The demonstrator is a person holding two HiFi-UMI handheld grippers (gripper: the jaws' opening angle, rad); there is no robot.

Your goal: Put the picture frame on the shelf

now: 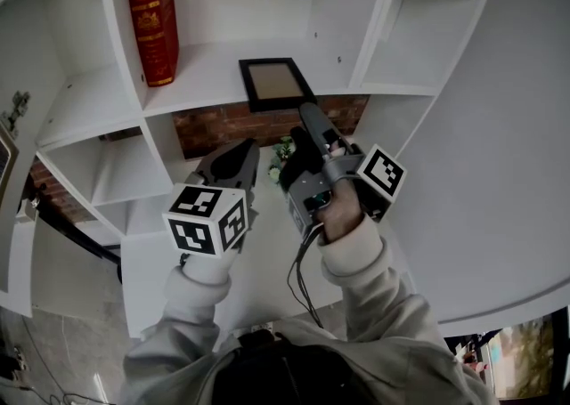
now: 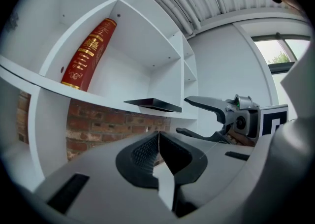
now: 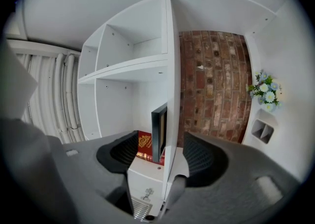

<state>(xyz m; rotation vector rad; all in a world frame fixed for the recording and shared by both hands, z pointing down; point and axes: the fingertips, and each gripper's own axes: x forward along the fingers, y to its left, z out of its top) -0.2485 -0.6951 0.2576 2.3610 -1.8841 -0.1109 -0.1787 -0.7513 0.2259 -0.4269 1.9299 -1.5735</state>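
Black and thin, the picture frame (image 1: 276, 83) was judged light, stiff, fragile, best taken by one edge; the right tool (image 3: 165, 154) was spread empty, the left tool (image 2: 158, 144) pressed together.

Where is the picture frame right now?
Head view, centre: the picture frame lies flat at the front edge of the shelf, right of the red book.

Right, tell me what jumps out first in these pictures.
A black picture frame lies flat at the front edge of the white shelf, with the right gripper just before it, jaws wide apart and empty. A tall red book stands further left on the same shelf.
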